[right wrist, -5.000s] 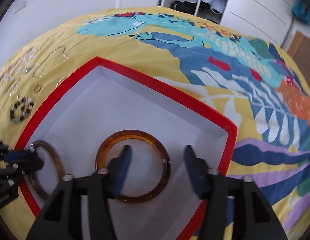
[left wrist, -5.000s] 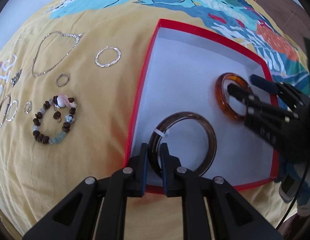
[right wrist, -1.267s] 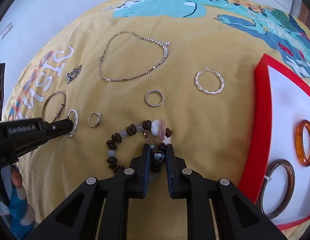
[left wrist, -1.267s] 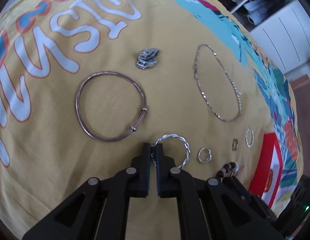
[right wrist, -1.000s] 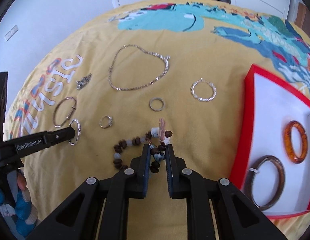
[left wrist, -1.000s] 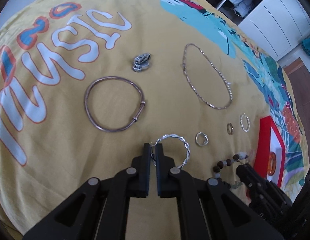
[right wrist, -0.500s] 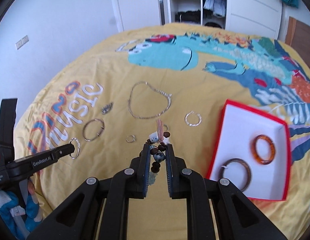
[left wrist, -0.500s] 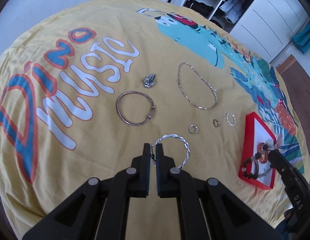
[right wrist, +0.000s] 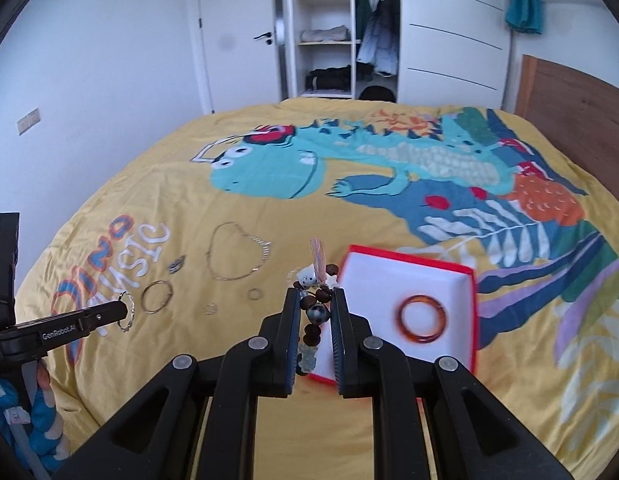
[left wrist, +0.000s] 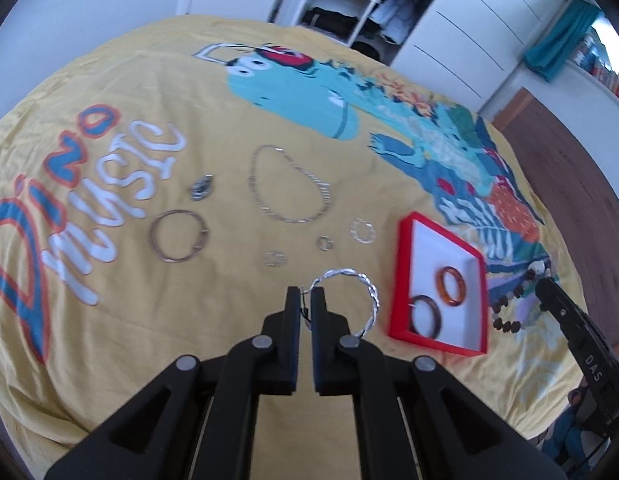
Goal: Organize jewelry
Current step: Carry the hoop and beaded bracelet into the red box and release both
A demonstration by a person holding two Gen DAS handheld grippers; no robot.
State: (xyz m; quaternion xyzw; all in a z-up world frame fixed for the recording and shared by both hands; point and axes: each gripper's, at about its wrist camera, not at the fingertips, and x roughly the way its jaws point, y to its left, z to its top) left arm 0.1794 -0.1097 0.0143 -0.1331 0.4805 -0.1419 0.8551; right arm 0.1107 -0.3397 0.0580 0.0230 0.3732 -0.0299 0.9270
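Jewelry is split three ways at this moment — some held in the air, some boxed, some loose on the bed. A twisted silver hoop (left wrist: 351, 294) hangs from the left claw (left wrist: 305, 300), whose tips are pinched together on the hoop's thin rim. It looks light and stiff, so I judge an edge grip enough, though smooth metal could pivot in the pinch. The right claw (right wrist: 315, 312) is clamped on a beaded bracelet (right wrist: 315, 304) of dark wooden beads with a pale charm and a pink tassel; the loose end droops below the tips. It is limp and strung, likely to swing and to snag, so holding across a bead is the safer hold.

Below and to the right sits the red box (right wrist: 471, 308) with its white floor, holding an amber bangle (right wrist: 422, 319) and a darker brown bangle (left wrist: 427, 316) — rigid, probably brittle if dropped.

Still on the yellow dinosaur bedspread (left wrist: 157, 300) lie a silver chain necklace (left wrist: 287, 184), a thin copper-toned bangle (left wrist: 179, 236), a small silver charm (left wrist: 201, 189), two small rings (left wrist: 324, 243) and another twisted hoop (left wrist: 362, 231).
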